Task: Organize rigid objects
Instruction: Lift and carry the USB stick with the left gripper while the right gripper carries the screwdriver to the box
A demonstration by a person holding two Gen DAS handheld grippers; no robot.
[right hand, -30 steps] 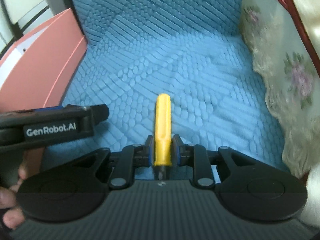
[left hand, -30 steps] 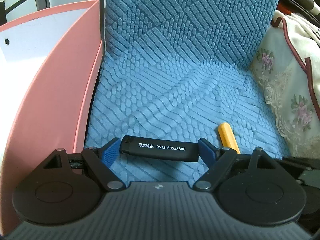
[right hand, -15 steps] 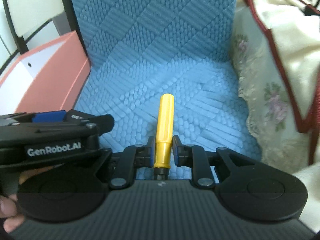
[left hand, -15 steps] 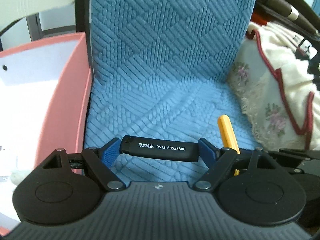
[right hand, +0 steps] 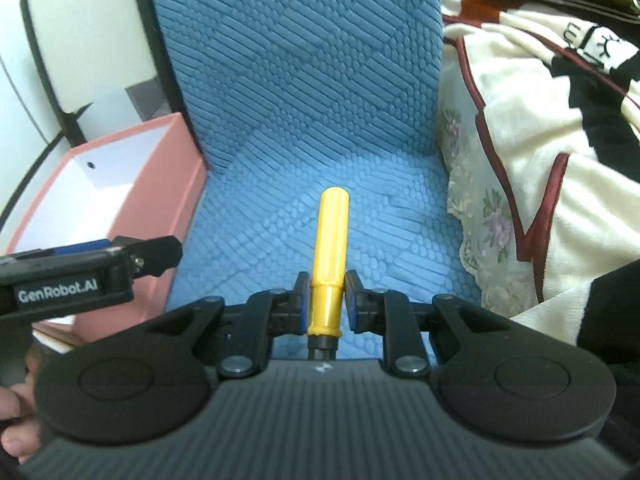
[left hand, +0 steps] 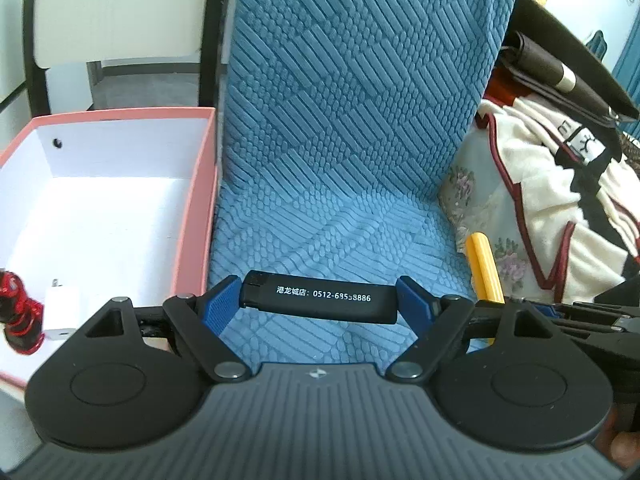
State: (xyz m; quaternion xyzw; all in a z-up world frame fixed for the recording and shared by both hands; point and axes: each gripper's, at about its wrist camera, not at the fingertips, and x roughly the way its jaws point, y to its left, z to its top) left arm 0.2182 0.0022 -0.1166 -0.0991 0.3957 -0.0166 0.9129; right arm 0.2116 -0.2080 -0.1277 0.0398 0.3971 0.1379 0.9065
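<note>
Left gripper point(left hand: 319, 300): jaws pinch a black lighter point(left hand: 320, 297) end to end between the blue pads point(left hand: 219, 303). Lighter held crosswise, white printed text facing up, raised above the blue textured seat cushion point(left hand: 320, 224) near its left edge.

Right gripper point(right hand: 327, 300): jaws pressed against a yellow-handled screwdriver point(right hand: 330, 252), gripping low on the handle. Handle points forward, away from the camera, over the middle of the cushion; dark shaft end tucked under the gripper body.

Pink box point(left hand: 191, 216) stands just beside the cushion's left edge, white inside. Near its front left corner: a white charger plug point(left hand: 61, 307) beside a red and black object point(left hand: 18, 316), not identifiable.

Cream floral cloth point(right hand: 480, 184) lies along the cushion's right edge.
</note>
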